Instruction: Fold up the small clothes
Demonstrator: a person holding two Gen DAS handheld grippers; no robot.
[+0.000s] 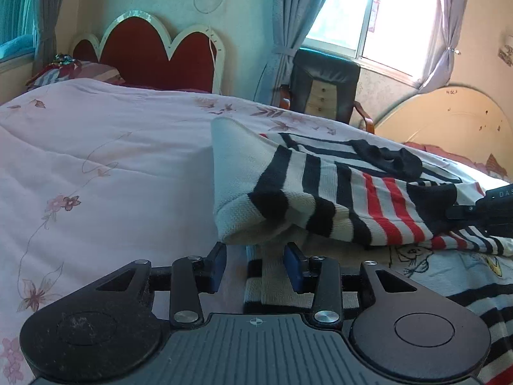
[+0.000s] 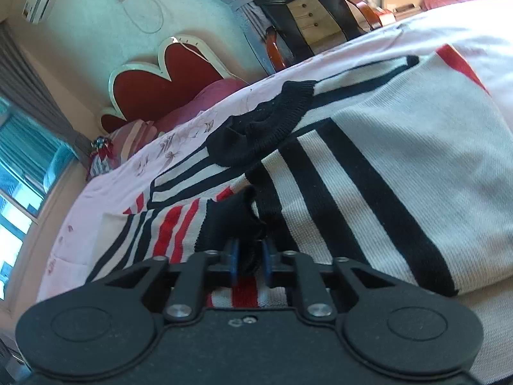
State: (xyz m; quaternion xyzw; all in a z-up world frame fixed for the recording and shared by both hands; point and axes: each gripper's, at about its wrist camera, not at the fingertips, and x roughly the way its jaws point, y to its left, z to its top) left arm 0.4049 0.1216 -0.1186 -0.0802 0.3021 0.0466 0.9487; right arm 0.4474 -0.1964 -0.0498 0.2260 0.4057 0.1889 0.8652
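**Striped sweater on the bed, both tools at its fabric**

1. Left tool [image 1: 255,264], bottom centre of the left wrist view: your blue pads [image 1: 294,266] stand narrowly apart with a striped band of knit running between them. Whether they press it you cannot tell from here.

2. Right tool [image 2: 251,261], bottom centre of the right wrist view: your pads sit close together, pinched on a black ribbed cuff [image 2: 232,221] of the garment, which bunches just above them.

3. Striped sweater [image 1: 336,192], centre and right of the left wrist view: cream knit with black and red stripes, one sleeve or flap lifted and draped over the body of the garment. A cartoon print shows on the flat part at lower right. The black body of your right tool enters at the right edge, touching the fabric.

4. Black ribbed collar [image 2: 266,122], middle of the right wrist view, lying crumpled beyond the cuff.

5. Bed [image 1: 96,160]: pale pink floral cover under the sweater, filling the left half.

6. Red scalloped headboard [image 1: 154,51], upper left.

7. Black chair [image 1: 323,83] by the curtained window [image 1: 378,16], upper right.
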